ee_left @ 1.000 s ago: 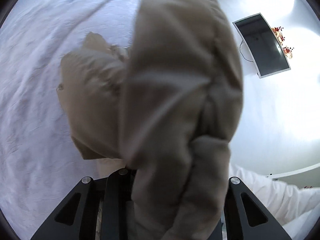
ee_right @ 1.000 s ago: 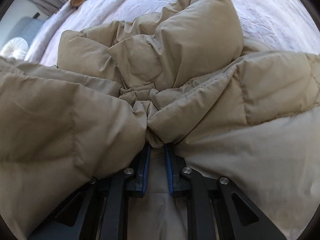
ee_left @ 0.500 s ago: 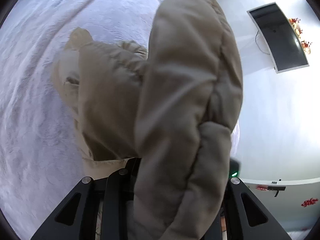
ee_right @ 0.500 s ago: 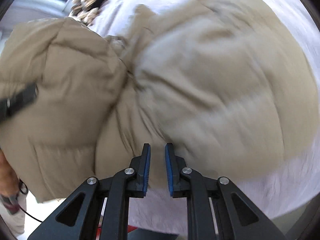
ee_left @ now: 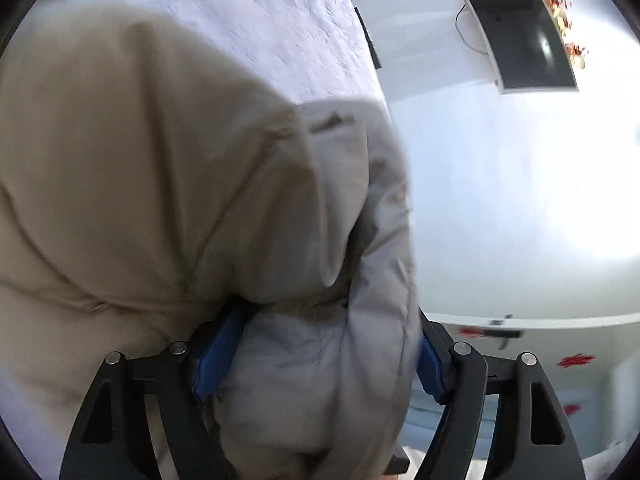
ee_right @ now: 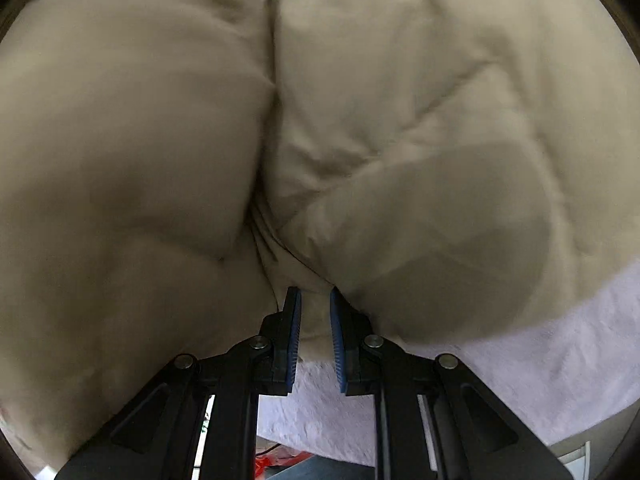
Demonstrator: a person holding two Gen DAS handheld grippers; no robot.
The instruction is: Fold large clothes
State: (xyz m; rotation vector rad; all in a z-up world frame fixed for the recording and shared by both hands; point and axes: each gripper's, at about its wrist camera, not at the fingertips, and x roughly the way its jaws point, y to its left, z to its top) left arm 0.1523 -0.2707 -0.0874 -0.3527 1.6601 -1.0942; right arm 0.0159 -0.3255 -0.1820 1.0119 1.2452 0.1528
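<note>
The left gripper [ee_left: 316, 364] has just spread its jaws, the padded jacket [ee_left: 160, 184] bulging loose between them; the right gripper [ee_right: 315, 344] still pinches jacket over the bed [ee_right: 520, 364]; the fold is landing.

jacket [ee_right: 400, 120] blurred, overfills right wrist view

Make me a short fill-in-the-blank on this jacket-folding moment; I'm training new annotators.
1. The puffy jacket is ____ in colour.
2. The jacket lies on a ____ bedspread.
3. The right gripper pinches a fold of the jacket between ____ pads.
4. The left gripper has just been opening, with a bulky part of the ____ between its fingers.

Missing words: beige; white; blue; jacket
</note>
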